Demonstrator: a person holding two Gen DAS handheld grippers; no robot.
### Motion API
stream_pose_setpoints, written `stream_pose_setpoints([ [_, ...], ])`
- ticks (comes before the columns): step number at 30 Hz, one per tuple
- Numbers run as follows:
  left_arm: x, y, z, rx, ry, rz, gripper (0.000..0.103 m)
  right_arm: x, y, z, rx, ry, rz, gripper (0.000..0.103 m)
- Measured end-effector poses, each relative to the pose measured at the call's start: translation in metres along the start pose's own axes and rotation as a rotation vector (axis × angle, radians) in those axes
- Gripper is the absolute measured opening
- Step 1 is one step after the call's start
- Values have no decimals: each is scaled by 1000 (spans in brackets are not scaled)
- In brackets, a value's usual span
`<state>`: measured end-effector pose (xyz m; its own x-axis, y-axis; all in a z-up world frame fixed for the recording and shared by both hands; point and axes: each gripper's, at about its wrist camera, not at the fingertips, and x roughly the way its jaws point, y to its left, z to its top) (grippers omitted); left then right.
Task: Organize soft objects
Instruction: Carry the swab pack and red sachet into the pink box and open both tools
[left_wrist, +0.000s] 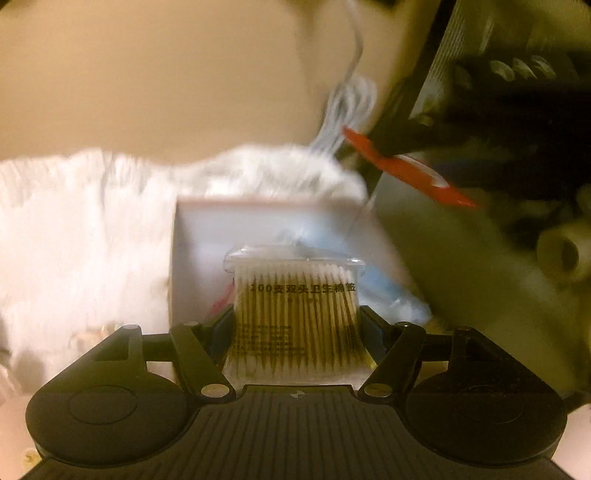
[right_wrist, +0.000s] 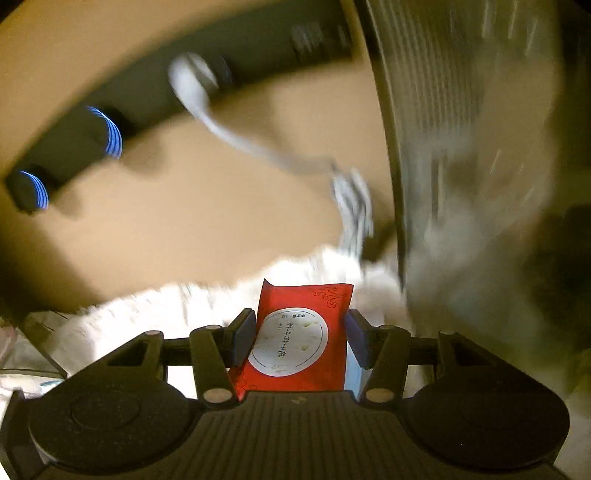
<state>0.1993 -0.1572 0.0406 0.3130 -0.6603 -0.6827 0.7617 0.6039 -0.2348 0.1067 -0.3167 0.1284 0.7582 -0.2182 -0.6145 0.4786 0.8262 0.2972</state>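
In the left wrist view my left gripper (left_wrist: 297, 325) is shut on a clear pack of cotton swabs (left_wrist: 295, 314) with black print, held upright between the pads. Behind it lie a white box (left_wrist: 207, 258) and a blue-and-white packet (left_wrist: 391, 295). The right gripper with a red packet (left_wrist: 406, 170) shows at the upper right of that view, blurred. In the right wrist view my right gripper (right_wrist: 301, 341) is shut on that red packet (right_wrist: 303, 332), which bears a white round label. Both views are motion-blurred.
A white fluffy cloth (left_wrist: 74, 240) (right_wrist: 192, 302) spreads over the tan surface. A coiled white cable (left_wrist: 347, 103) (right_wrist: 351, 206) lies past it. A dark bar with blue-ringed knobs (right_wrist: 107, 133) runs along the back. A grey ribbed panel (right_wrist: 443, 110) stands at the right.
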Motion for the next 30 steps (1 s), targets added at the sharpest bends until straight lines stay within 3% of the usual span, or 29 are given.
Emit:
stream_pose_setpoints([
  [5,-2,0,-6,60,1,12,77,70,-13,-19,44,200,-56,57],
  [7,-9,-2,-5,92,-19,14,77,91,-18,-24,46,292,-44,59],
  [9,-18,-2,-2,104,-45,12,77,96,-22,-25,69,324,-20,63],
  [14,-40,12,9,-27,-118,-33,77,59,-9,-15,-16,177,-6,76],
  [16,-39,16,12,-65,-89,-42,77,41,-3,-13,-46,112,1,76],
  [18,-36,15,11,-37,-63,-40,77,28,-3,-15,-49,73,7,76],
  [22,-34,5,5,18,-94,-17,77,20,-18,-22,-24,55,15,70],
  [26,2,-13,12,148,11,29,80,15,-22,-24,-4,41,22,67],
  [30,18,-21,9,233,4,77,79,1,-6,-20,-96,37,80,68],
])
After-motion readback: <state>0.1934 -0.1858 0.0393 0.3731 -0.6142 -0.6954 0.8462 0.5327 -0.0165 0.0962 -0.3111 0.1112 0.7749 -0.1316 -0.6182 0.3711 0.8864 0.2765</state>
